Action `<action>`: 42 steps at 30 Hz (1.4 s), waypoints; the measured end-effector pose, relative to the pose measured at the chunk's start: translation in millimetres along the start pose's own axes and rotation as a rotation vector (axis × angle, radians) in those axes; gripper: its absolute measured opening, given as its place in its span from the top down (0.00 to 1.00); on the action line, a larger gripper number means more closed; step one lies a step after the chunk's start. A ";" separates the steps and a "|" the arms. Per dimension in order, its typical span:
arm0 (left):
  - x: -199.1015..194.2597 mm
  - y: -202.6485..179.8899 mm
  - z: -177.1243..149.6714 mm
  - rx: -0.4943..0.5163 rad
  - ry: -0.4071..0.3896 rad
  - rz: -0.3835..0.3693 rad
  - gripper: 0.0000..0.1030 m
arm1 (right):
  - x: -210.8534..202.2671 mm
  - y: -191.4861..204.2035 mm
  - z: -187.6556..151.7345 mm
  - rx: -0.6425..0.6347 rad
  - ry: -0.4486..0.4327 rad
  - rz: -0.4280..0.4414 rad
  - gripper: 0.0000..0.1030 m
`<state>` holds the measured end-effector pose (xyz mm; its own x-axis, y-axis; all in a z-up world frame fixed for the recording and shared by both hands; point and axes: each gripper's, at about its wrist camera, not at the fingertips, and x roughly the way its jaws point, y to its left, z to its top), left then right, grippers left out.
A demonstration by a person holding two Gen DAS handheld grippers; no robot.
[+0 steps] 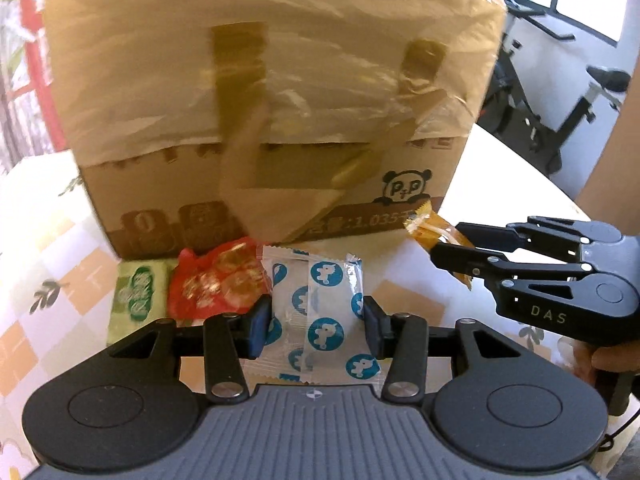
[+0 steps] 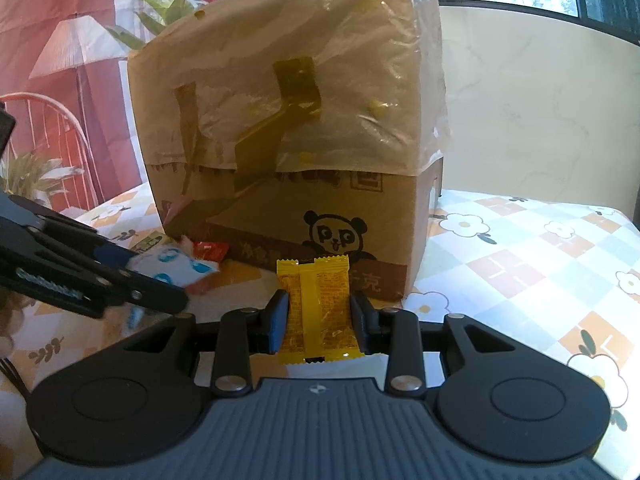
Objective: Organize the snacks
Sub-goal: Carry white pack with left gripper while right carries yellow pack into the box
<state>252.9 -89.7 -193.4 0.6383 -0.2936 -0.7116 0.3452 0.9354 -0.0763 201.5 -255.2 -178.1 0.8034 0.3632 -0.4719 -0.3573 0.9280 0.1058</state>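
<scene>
My left gripper (image 1: 316,320) is shut on a white snack packet with blue round marks (image 1: 320,304), its pads against the packet's two sides. A red packet (image 1: 212,280) and a green packet (image 1: 138,292) lie just left of it, at the foot of a cardboard box (image 1: 280,80). My right gripper (image 2: 319,316) is shut on a yellow packet (image 2: 318,308), held upright in front of the box (image 2: 288,120). In the left wrist view the right gripper (image 1: 440,246) enters from the right with the yellow packet (image 1: 424,228). In the right wrist view the left gripper (image 2: 180,284) enters from the left with the white packet (image 2: 176,268).
The box bears a panda logo (image 2: 338,236) and has a taped plastic bag over its top. A flower-patterned tablecloth (image 2: 520,260) covers the table. A red chair (image 2: 52,128) stands at the left, exercise equipment (image 1: 560,120) beyond the table's far right edge.
</scene>
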 end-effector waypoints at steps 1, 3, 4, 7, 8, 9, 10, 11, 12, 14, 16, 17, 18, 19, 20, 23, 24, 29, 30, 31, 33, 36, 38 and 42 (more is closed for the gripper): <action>-2.5 3.0 -1.5 -0.012 -0.003 -0.001 0.52 | 0.2 0.7 -0.1 -0.002 0.002 0.000 0.66; -7.1 6.6 -2.7 -0.023 -0.009 0.001 0.52 | 1.0 1.5 0.0 -0.006 0.007 -0.002 0.66; -8.7 7.7 -3.5 -0.026 -0.012 0.002 0.52 | 1.5 2.0 -0.2 -0.009 0.010 -0.003 0.66; -10.8 10.0 -2.3 -0.030 -0.022 0.003 0.52 | 4.5 4.8 -0.1 -0.023 0.025 -0.009 0.66; -11.4 10.5 -2.5 -0.029 -0.023 0.003 0.52 | 5.5 5.5 -0.2 -0.028 0.029 -0.012 0.66; -11.0 9.9 -2.7 -0.028 -0.021 0.004 0.52 | 6.6 6.1 -0.1 -0.032 0.034 -0.016 0.66; -11.4 10.3 -3.7 -0.027 -0.018 0.004 0.52 | 7.8 6.6 0.1 -0.033 0.041 -0.019 0.66; -11.3 10.4 -4.9 -0.027 -0.015 0.003 0.52 | 9.1 6.8 0.1 -0.034 0.046 -0.022 0.66; -11.5 10.8 -6.6 -0.029 -0.016 0.000 0.52 | 9.4 7.0 -0.1 -0.035 0.048 -0.026 0.66; -13.9 12.4 -8.9 -0.032 -0.021 -0.004 0.52 | 9.1 7.8 -0.1 -0.036 0.047 -0.034 0.66; -19.4 15.2 -9.1 -0.034 -0.035 -0.002 0.52 | 8.4 9.4 -0.2 -0.046 0.048 -0.042 0.66; -23.2 17.3 -8.0 -0.038 -0.047 -0.001 0.52 | 8.8 9.5 0.2 -0.047 0.053 -0.038 0.66; -28.3 19.3 -6.7 -0.040 -0.061 -0.002 0.52 | 8.3 9.9 1.2 -0.043 0.054 -0.037 0.66; -33.8 20.7 -4.8 -0.038 -0.076 -0.002 0.52 | 7.0 11.8 2.5 -0.053 0.054 -0.041 0.66; -39.9 22.4 -1.8 -0.032 -0.092 -0.006 0.52 | 5.1 15.8 4.3 -0.080 0.059 -0.046 0.66; -60.6 29.5 10.8 -0.022 -0.139 -0.038 0.52 | -9.3 27.4 15.2 -0.135 0.045 -0.027 0.66; -67.6 31.2 16.0 -0.019 -0.158 -0.052 0.52 | -16.7 29.9 20.5 -0.133 0.027 -0.013 0.66; -104.9 28.9 51.9 0.038 -0.308 -0.074 0.52 | -46.7 41.4 70.2 -0.149 -0.116 0.024 0.66; -111.8 28.3 61.2 0.046 -0.341 -0.082 0.52 | -50.6 43.2 82.3 -0.151 -0.148 0.034 0.66; -116.9 28.0 69.8 0.054 -0.370 -0.093 0.52 | -53.7 44.9 96.5 -0.154 -0.181 0.044 0.66; -125.6 26.8 90.0 0.074 -0.429 -0.105 0.52 | -55.4 47.5 121.7 -0.164 -0.225 0.048 0.66; -125.1 24.5 122.2 0.104 -0.484 -0.096 0.52 | -44.5 48.5 160.0 -0.185 -0.243 0.019 0.66; -113.9 22.8 144.5 0.122 -0.483 -0.065 0.52 | -29.5 46.7 178.8 -0.199 -0.225 -0.028 0.66; -80.3 20.1 176.5 0.141 -0.424 -0.017 0.51 | 6.0 31.3 201.5 -0.126 -0.151 -0.102 0.66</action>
<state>330.0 -82.1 -14.5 0.8474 -0.3911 -0.3591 0.4297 0.9024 0.0312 291.1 -207.1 -1.1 0.8971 0.2853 -0.3372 -0.3199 0.9461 -0.0505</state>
